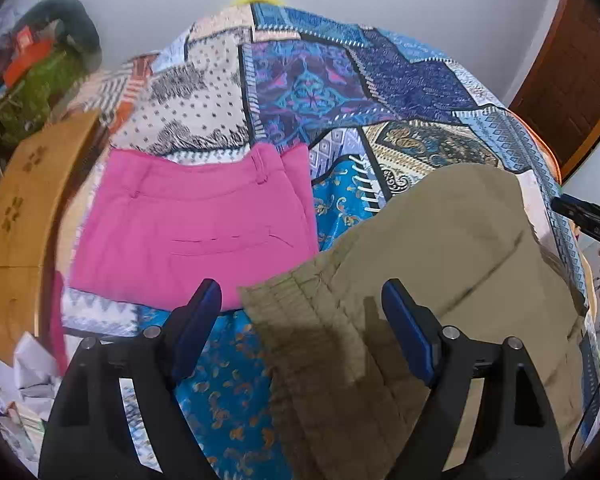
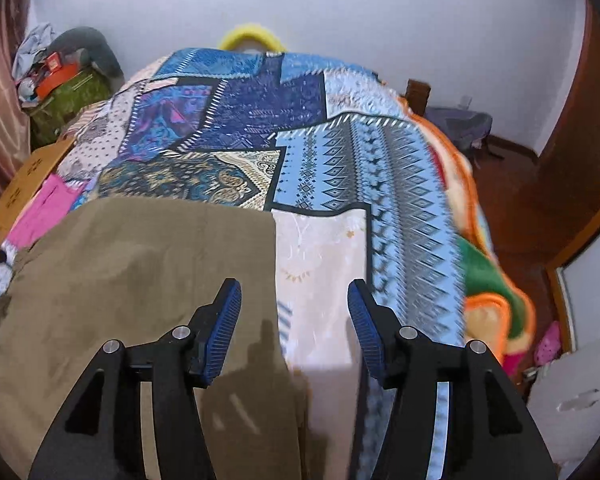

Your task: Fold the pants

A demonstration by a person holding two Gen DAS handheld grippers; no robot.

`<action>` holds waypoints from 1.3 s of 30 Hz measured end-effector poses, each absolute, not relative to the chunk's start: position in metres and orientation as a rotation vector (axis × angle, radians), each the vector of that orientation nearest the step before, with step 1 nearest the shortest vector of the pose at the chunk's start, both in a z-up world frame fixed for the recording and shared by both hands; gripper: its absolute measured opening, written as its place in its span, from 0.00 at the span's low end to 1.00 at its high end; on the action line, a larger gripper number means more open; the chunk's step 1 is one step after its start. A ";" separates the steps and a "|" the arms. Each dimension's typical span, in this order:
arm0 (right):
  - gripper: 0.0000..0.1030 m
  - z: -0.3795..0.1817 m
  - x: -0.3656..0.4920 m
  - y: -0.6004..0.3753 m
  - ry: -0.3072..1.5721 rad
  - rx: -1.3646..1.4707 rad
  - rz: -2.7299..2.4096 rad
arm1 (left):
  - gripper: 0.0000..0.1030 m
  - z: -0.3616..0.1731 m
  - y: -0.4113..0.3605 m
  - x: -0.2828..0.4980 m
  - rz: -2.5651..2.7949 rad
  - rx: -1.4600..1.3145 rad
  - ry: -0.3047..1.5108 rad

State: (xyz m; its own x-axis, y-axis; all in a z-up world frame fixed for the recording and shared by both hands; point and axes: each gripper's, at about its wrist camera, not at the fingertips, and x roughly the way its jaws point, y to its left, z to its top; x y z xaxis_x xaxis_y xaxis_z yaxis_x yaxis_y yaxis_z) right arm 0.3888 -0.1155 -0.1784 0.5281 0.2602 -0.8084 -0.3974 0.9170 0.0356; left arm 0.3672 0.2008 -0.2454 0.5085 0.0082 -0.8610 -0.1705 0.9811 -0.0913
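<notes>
Olive-khaki pants (image 1: 440, 264) lie folded on the patchwork bedspread (image 1: 320, 80), their gathered waistband (image 1: 296, 304) towards me. My left gripper (image 1: 302, 300) is open and empty, hovering over the waistband end. In the right wrist view the khaki pants (image 2: 140, 264) fill the lower left. My right gripper (image 2: 294, 300) is open and empty above their right edge, straddling pants and the bedspread (image 2: 320, 152). Folded pink pants (image 1: 192, 220) lie to the left of the khaki pair; they also show in the right wrist view (image 2: 48, 208).
A wooden board (image 1: 24, 208) runs along the bed's left side, with crumpled paper (image 1: 28, 372) below it. A cluttered green bundle (image 2: 72, 96) sits at far left. The other gripper (image 1: 592, 224) shows at the right edge. A brown door (image 2: 572, 152) and floor lie right.
</notes>
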 end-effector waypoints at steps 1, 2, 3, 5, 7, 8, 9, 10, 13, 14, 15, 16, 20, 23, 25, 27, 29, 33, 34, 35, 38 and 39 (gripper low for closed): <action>0.50 -0.186 0.399 -0.112 0.951 -0.143 0.400 | 0.80 -0.249 0.201 0.370 0.104 -0.176 1.040; 0.50 -0.191 0.407 -0.109 0.960 -0.129 0.405 | 0.80 -0.253 0.201 0.373 0.100 -0.179 1.046; 0.50 -0.195 0.412 -0.107 0.965 -0.122 0.412 | 0.80 -0.257 0.202 0.376 0.100 -0.182 1.052; 0.50 -0.203 0.423 -0.097 0.960 -0.126 0.432 | 0.80 -0.264 0.206 0.380 0.108 -0.190 1.066; 0.50 -0.208 0.431 -0.090 0.963 -0.131 0.444 | 0.80 -0.271 0.211 0.383 0.108 -0.214 1.081; 0.50 -0.212 0.437 -0.085 0.971 -0.122 0.455 | 0.80 -0.274 0.214 0.383 0.109 -0.223 1.084; 0.50 -0.214 0.439 -0.082 0.973 -0.114 0.458 | 0.80 -0.276 0.216 0.383 0.106 -0.236 1.087; 0.50 -0.217 0.442 -0.079 0.978 -0.102 0.465 | 0.80 -0.278 0.218 0.383 0.099 -0.248 1.089; 0.50 -0.226 0.443 -0.074 0.973 -0.075 0.474 | 0.80 -0.284 0.223 0.384 0.074 -0.295 1.104; 0.48 -0.227 0.441 -0.073 0.958 -0.081 0.469 | 0.78 -0.285 0.224 0.384 0.069 -0.306 1.104; 0.40 -0.227 0.441 -0.073 0.950 -0.078 0.471 | 0.73 -0.286 0.225 0.384 0.058 -0.318 1.104; 0.30 -0.227 0.439 -0.073 0.946 -0.068 0.469 | 0.70 -0.286 0.224 0.384 0.046 -0.325 1.103; 0.10 -0.225 0.441 -0.070 0.941 -0.072 0.452 | 0.60 -0.279 0.219 0.383 0.055 -0.290 1.092; 0.05 -0.221 0.439 -0.062 0.915 -0.135 0.420 | 0.56 -0.273 0.218 0.381 0.070 -0.271 1.078; 0.03 -0.218 0.440 -0.061 0.902 -0.149 0.406 | 0.54 -0.268 0.218 0.382 0.078 -0.258 1.072; 0.03 -0.213 0.439 -0.062 0.884 -0.157 0.391 | 0.53 -0.259 0.217 0.382 0.098 -0.234 1.053; 0.02 -0.204 0.439 -0.061 0.862 -0.167 0.382 | 0.53 -0.247 0.217 0.384 0.114 -0.214 1.027; 0.02 -0.173 0.437 -0.061 0.796 -0.200 0.369 | 0.52 -0.214 0.213 0.388 0.142 -0.171 0.968; 0.02 -0.163 0.436 -0.063 0.777 -0.196 0.366 | 0.52 -0.206 0.212 0.389 0.144 -0.165 0.952; 0.02 -0.152 0.434 -0.065 0.755 -0.189 0.363 | 0.52 -0.196 0.210 0.389 0.147 -0.160 0.935; 0.02 -0.114 0.427 -0.074 0.685 -0.164 0.349 | 0.51 -0.159 0.203 0.382 0.143 -0.149 0.863; 0.02 -0.103 0.425 -0.077 0.670 -0.156 0.347 | 0.51 -0.150 0.201 0.380 0.137 -0.143 0.846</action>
State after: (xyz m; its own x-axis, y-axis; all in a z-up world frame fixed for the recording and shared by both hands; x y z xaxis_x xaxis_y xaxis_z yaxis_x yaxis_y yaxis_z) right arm 0.4249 -0.0767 -0.1034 0.7295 0.2636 -0.6311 -0.3629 0.9313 -0.0306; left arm 0.3798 0.2008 -0.1501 0.6556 0.0639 -0.7524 -0.1775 0.9815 -0.0712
